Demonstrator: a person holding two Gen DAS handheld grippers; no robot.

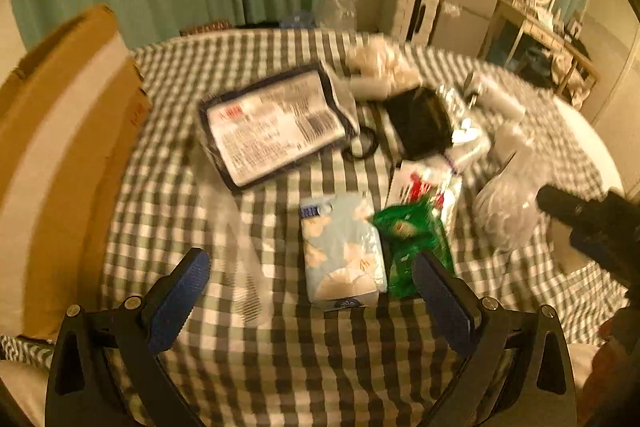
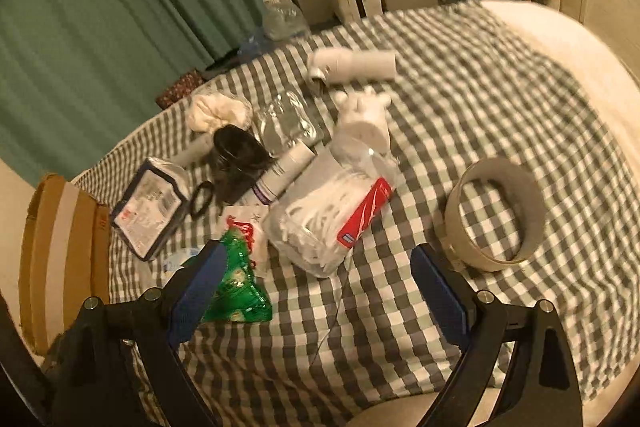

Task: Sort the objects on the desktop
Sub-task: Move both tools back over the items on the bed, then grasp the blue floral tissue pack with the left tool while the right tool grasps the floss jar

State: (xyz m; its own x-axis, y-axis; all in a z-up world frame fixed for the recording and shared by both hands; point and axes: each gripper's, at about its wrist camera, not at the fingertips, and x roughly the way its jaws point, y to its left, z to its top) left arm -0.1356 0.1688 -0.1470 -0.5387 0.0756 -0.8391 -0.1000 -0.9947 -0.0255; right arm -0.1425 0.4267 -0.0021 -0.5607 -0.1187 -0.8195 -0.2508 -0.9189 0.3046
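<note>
A checked cloth covers the table. My left gripper is open and empty above a light blue tissue pack and a green packet. A dark-edged labelled pouch lies farther back, with a black jar and white tubes beside it. My right gripper is open and empty, just in front of a clear bag of white plastic picks with a red label. The green packet sits by its left finger. A wide tape roll lies to the right. The right gripper body shows in the left wrist view.
A cardboard box stands at the table's left edge, also in the right wrist view. A white glove-like bundle, a white cylinder and a crumpled clear bag lie toward the back. Green curtains and furniture stand behind.
</note>
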